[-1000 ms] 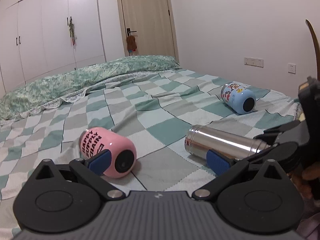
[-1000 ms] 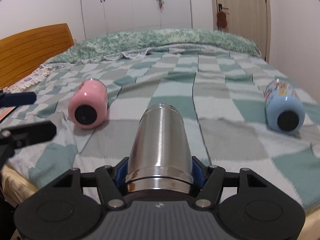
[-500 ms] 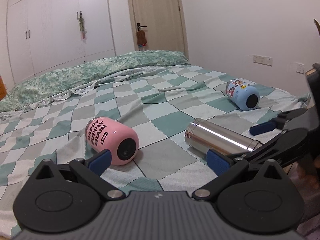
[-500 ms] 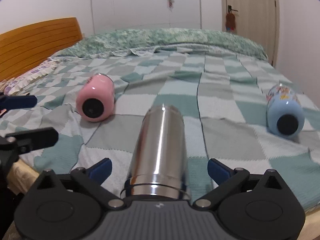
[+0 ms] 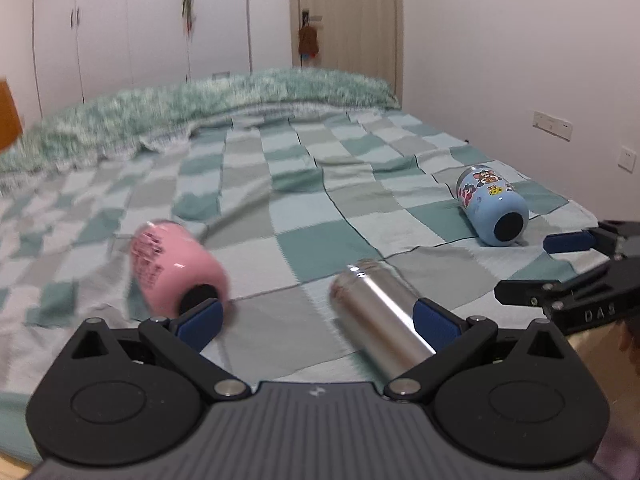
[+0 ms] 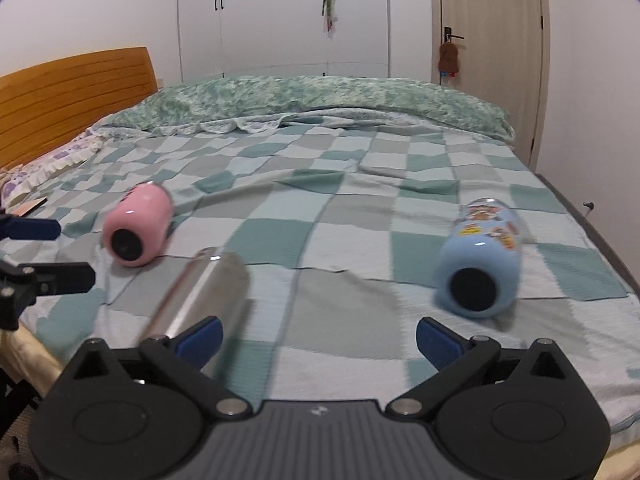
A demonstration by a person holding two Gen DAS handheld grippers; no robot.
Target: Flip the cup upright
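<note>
Three cups lying on their sides on a bed; both claws spread wide, gripping nothing.

Nearest: left claw [image 5: 318,320] and right claw [image 6: 318,338], each held over the bed's near edge, fingers well apart. Steel cup [image 6: 200,292], on its side near that edge, apart from both claws. Pink cup [image 5: 176,268], on its side to the left, base toward the cameras. Blue cup [image 6: 478,264], stickered, on its side to the right. All rest on the checked blanket [image 6: 340,240]. Farther: green quilt [image 6: 300,100], headboard [image 6: 72,92], wardrobe [image 6: 280,16], door [image 6: 488,48].
</note>
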